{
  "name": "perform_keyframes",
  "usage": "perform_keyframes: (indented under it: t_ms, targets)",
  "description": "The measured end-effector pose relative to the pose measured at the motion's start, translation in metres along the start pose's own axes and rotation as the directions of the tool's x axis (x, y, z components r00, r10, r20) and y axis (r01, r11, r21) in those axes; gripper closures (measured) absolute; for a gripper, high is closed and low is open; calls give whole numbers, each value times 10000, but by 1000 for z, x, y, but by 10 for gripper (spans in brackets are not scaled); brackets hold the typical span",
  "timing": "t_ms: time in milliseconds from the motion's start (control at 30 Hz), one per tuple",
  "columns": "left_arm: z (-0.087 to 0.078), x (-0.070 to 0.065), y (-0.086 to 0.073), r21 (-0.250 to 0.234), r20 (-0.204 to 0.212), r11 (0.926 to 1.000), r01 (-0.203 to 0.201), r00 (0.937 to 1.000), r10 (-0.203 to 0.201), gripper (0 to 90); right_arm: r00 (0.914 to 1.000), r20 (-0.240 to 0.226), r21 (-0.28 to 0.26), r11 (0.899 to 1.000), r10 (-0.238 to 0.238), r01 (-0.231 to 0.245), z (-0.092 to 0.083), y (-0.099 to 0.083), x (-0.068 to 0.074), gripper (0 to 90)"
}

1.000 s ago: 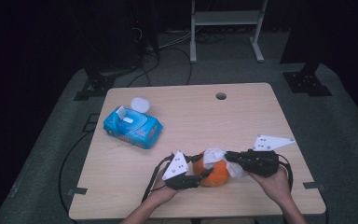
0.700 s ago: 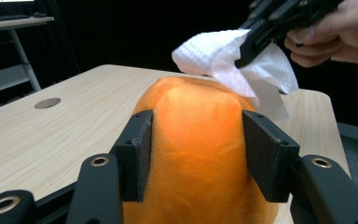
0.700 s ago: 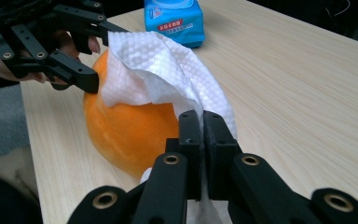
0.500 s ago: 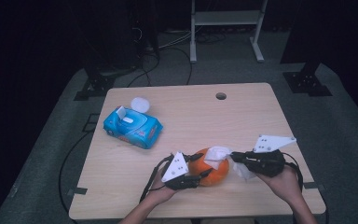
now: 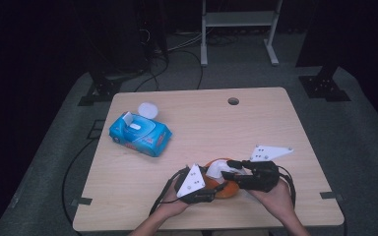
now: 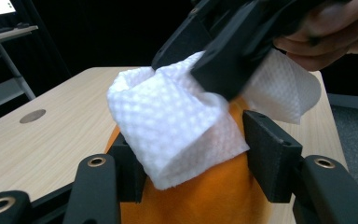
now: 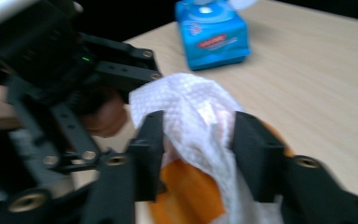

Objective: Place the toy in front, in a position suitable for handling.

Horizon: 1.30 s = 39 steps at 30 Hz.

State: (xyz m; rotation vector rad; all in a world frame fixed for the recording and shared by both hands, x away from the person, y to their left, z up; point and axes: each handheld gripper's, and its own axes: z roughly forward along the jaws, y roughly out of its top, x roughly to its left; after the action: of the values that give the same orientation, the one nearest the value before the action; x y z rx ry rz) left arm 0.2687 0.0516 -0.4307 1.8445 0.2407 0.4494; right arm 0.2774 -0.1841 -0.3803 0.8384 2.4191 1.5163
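We see an orange ball near the front edge of the table, with a white wipe draped over its top. Our left gripper has its jaws clamped on the ball's two sides. Our right gripper has just been opening its jaws. They now stand apart, with the wipe bunched between them. A blue pack of wipes lies well apart, farther back on the left.
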Motion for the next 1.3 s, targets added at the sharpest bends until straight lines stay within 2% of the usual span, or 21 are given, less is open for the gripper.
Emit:
perform_keyframes:
  t_ms: [33, 133, 167, 333, 400, 467, 500, 567, 633, 700, 767, 833, 900, 1000, 1067, 1100, 1167, 1233, 1300]
  targets:
    - [0, 0, 0, -4, 16, 10000, 23, 10000, -23, 438, 9989, 363, 11, 9996, -300, 299, 0, -1, 2, 666]
    - [0, 1, -1, -35, 106, 9999, 114, 9999, -113, 436, 9965, 517, 156, 9978, -649, 642, -5, -1, 0, 816]
    - [0, 2, -2, -79, 99, 9998, 165, 9998, -164, 437, 9961, 519, 173, 9973, -716, 708, -8, -1, -3, 831]
    - [0, 7, -5, -140, 88, 9982, 577, 9983, -576, 438, 9951, 820, 473, 9976, -544, 506, -17, -10, -18, 850]
    - [1, 7, -5, -156, 118, 9982, 586, 9982, -584, 436, 9948, 878, 340, 9983, -506, 478, -18, -10, -18, 851]
    - [2, 6, -5, -205, 146, 9979, 610, 9980, -607, 435, 9967, 416, -102, 9975, -700, 704, -17, -7, -11, 850]
    - [3, 6, -5, -189, 158, 9982, 572, 9983, -569, 434, 9961, 334, -185, 9964, -816, 823, -15, -4, -7, 850]
    - [2, 6, -4, -167, 103, 9983, 549, 9984, -548, 435, 9928, 283, 37, 9932, -1161, 1160, -10, -2, -1, 849]
    - [0, 7, -6, -193, 62, 9974, 696, 9976, -695, 438, 9947, 180, 111, 9948, -1015, 1013, -9, -4, -6, 851]
    - [0, 9, -7, -228, 68, 9960, 864, 9962, -863, 439, 9933, 552, 296, 9945, -1016, 1001, -12, -8, -13, 852]
    - [1, 10, -6, -225, 120, 9958, 885, 9960, -882, 438, 9948, 730, 275, 9973, -704, 685, -16, -11, -19, 852]
    - [3, 9, -6, -227, 186, 9964, 820, 9965, -816, 436, 9957, 609, -18, 9975, -701, 704, -19, -10, -16, 851]
    - [4, 7, -6, -286, 226, 9960, 846, 9962, -840, 434, 9963, 106, -408, 9955, -853, 856, -17, -4, -9, 850]
    - [3, 8, -6, -322, 209, 9953, 911, 9957, -904, 423, 9910, 160, 60, 9911, -1328, 1328, -10, -1, -2, 850]
    - [1, 10, -6, -469, 285, 9939, 998, 9947, -985, 363, 9946, -34, 179, 9945, -1033, 1034, -9, -6, -10, 850]
    - [1, 11, -6, -501, 220, 9933, 1042, 9944, -1032, 294, 9966, -233, 183, 9967, -791, 795, -9, -10, -15, 851]
    - [2, 14, -7, -529, 78, 9910, 1231, 9924, -1228, 181, 9966, -306, 229, 9968, -759, 766, -10, -12, -18, 850]
    - [4, 18, -10, -423, 12, 9880, 1488, 9889, -1489, 127, 9963, -446, 259, 9968, -738, 750, -12, -13, -20, 849]
    - [7, 21, -15, -260, 265, 9835, 1791, 9836, -1784, 93, 9959, -514, 289, 9967, -743, 758, -12, -14, -20, 849]
